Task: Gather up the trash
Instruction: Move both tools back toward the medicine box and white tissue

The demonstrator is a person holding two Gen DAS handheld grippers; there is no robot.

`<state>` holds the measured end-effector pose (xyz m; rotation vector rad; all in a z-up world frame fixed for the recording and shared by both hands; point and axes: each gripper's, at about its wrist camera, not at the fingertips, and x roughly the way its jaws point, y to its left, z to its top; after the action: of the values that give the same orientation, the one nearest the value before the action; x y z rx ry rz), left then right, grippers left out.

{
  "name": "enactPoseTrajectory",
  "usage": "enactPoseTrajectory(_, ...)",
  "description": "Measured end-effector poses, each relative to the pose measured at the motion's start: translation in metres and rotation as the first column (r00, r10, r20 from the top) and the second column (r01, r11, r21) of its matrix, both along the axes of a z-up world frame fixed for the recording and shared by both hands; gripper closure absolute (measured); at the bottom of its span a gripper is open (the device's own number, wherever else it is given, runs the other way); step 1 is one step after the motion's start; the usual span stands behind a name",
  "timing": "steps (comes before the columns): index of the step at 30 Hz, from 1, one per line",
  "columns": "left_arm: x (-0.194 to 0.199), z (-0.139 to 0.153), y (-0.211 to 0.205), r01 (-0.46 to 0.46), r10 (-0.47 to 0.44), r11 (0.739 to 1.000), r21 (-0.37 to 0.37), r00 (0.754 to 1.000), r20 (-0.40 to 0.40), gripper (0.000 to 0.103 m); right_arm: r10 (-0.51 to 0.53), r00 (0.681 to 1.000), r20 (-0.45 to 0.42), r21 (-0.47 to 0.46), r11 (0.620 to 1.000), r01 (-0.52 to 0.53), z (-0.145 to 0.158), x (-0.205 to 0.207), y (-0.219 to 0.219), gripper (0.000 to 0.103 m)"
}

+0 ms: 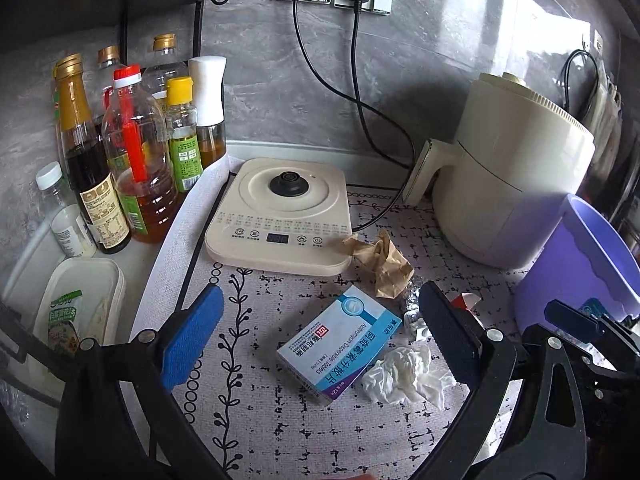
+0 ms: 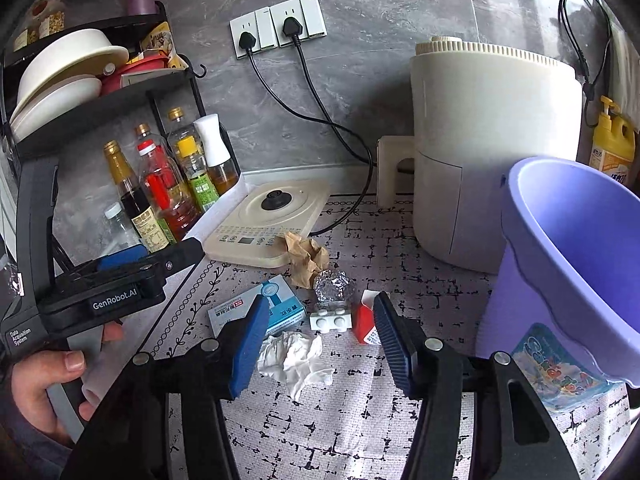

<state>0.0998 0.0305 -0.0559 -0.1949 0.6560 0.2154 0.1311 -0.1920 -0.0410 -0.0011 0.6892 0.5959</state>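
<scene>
Since the tissue (image 2: 294, 354) lies nearest the bucket (image 2: 568, 264), I hold both grippers, left (image 1: 320, 344) and right (image 2: 320, 344), with fingers apart above the litter

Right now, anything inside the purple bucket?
From the right wrist view, the visible inner wall of the purple bucket is bare, with no trash showing. Its bottom is cut off by the near rim and the frame edge, so I cannot confirm it is empty.

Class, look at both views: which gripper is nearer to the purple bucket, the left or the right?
The right. The right gripper hangs open just beside the purple bucket, over the tissue. The left gripper sits farther away, open above the medicine box.
</scene>
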Motion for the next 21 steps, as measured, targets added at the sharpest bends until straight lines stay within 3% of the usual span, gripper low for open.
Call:
enactPoseTrajectory(12, 0.030, -0.053, -0.003, 0.054, -0.054, 0.999, -0.001, 0.991, -0.119, 0.006, -0.007, 0.996, -0.085, -0.033, 0.999, 0.004, -0.042, 0.006, 0.005, 0.052)
enactPoseTrajectory(21, 0.055, -0.084, -0.012, 0.109, -0.106, 0.994, 0.007, 0.973, -0.203, 0.006, -0.023, 0.992, -0.122, -0.048, 0.999, 0.018, -0.058, 0.009, 0.004, 0.052)
